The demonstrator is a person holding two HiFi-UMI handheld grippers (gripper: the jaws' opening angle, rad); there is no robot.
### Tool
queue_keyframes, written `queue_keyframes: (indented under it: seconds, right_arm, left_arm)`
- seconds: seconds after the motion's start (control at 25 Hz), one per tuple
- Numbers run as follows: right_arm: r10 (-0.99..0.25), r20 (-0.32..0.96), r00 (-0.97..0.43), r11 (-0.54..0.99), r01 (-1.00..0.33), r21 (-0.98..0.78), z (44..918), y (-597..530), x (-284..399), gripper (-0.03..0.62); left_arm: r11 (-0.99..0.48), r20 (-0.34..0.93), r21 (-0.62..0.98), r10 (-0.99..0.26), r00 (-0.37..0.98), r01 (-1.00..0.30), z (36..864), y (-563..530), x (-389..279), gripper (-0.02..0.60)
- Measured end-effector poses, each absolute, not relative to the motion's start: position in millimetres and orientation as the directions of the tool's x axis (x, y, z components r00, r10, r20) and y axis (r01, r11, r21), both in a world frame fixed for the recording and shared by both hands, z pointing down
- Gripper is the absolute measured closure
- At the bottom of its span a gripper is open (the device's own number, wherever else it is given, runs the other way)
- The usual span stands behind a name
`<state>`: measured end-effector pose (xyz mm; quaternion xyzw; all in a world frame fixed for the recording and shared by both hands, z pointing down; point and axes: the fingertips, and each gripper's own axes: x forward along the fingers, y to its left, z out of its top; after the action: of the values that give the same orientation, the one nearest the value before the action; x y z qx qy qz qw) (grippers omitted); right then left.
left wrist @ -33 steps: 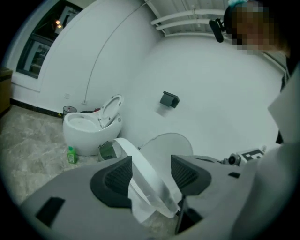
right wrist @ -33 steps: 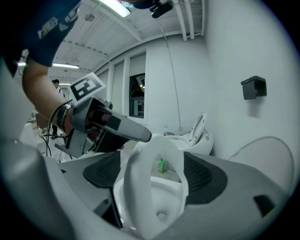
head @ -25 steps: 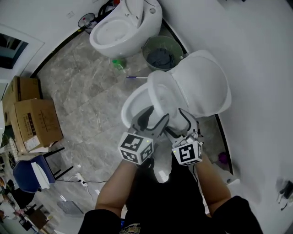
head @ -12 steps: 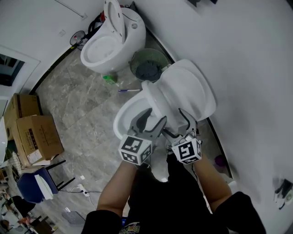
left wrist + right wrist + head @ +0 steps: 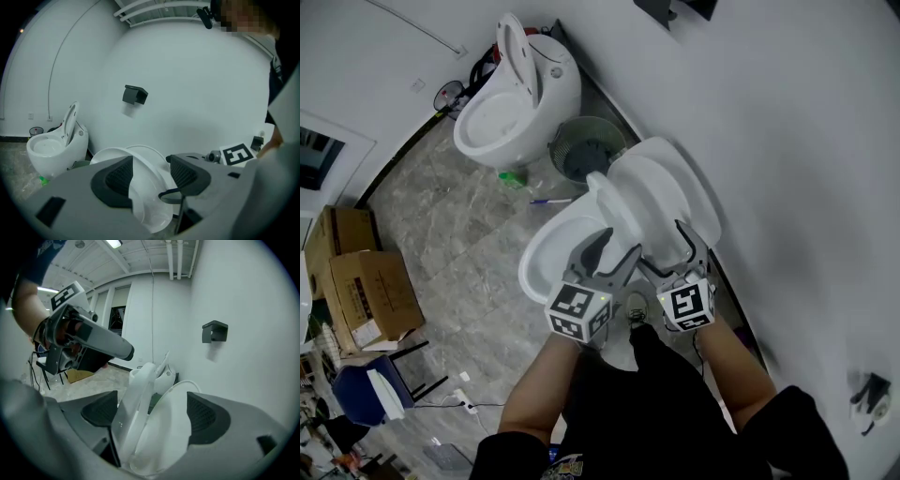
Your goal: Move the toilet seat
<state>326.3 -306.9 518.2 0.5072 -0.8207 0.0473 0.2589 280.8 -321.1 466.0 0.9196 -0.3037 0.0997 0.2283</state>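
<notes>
Glossy white toilet seat (image 5: 614, 214), polished veined stone floor (image 5: 459, 234), matt cardboard boxes (image 5: 375, 295).

a storeroom-like test space: one toilet (image 5: 551, 251), a second toilet (image 5: 502, 117), cardboard boxes (image 5: 373, 295) and a chair (image 5: 366, 389) on stone floor (image 5: 459, 225)

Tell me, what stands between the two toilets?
A round bin stands between the far toilet and the near toilet, with a small green thing and a pen on the floor beside it, seen in the head view.

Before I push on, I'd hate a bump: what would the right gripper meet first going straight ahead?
Probably the raised toilet seat, which is between the right gripper's jaws; these have just been opening. The lid stands just beyond.
</notes>
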Motion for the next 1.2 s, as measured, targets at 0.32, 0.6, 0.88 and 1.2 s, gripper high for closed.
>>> queue_keyframes:
  seconds: [0.32,0.6,0.88,1.2]
  right_arm:
    - [-0.835,0.476,-0.277,0.401,-0.899,0.179,522,-316,373,0.144]
    - [-0.856,0.471,-0.213,0.330,-0.927,0.180,517,-317,406,0.196]
    - [-0.870,0.385,-0.307,0.363,-0.928,0.081,491,-316,391,0.204]
    - [-0.840,0.292,-0.457,0.467,-0.884,-0.040,452,-303,341,0.574]
  left_arm:
    - [-0.735,0.321,0.353,-0.486,0.813,-0.579,464,-317,317,0.347]
    - [-0.739,0.325,0.347,-0.482,0.814,-0.577,459,-303,331,0.354]
    - [-0.729,0.319,0.340,-0.505,0.802,-0.594,447,-288,314,0.408]
    - [-0.662,0.328,0.307,-0.601,0.729,-0.684,433,-264,254,0.565]
